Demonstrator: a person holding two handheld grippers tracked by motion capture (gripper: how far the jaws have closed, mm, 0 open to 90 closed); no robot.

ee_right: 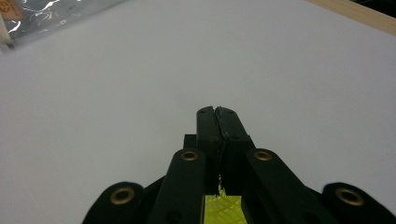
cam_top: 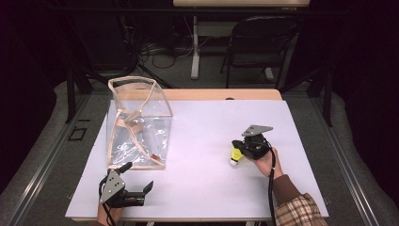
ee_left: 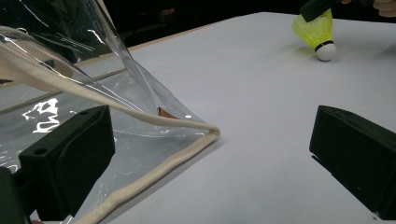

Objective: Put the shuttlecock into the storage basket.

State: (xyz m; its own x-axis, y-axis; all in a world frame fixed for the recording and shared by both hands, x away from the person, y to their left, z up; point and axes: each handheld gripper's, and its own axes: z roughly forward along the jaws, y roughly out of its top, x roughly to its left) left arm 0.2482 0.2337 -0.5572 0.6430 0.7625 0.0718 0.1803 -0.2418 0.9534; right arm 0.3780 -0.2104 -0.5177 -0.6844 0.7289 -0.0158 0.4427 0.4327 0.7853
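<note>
White surface [cam_top: 197, 141] fills mid frame. Our right tool [cam_top: 241, 149] pinches the yellow birdie [cam_top: 235, 156] at center right, maybe only by its thin skirt, so it could slip. Our left tool [cam_top: 139, 178] gapes wide by the clear bag [cam_top: 139, 125], lower left.

A lab-like recording space: behind the white-topped table [cam_top: 197, 188], cables [cam_top: 160, 49] sprawl across grey floor beside 1 black folding chair [cam_top: 256, 44].
</note>
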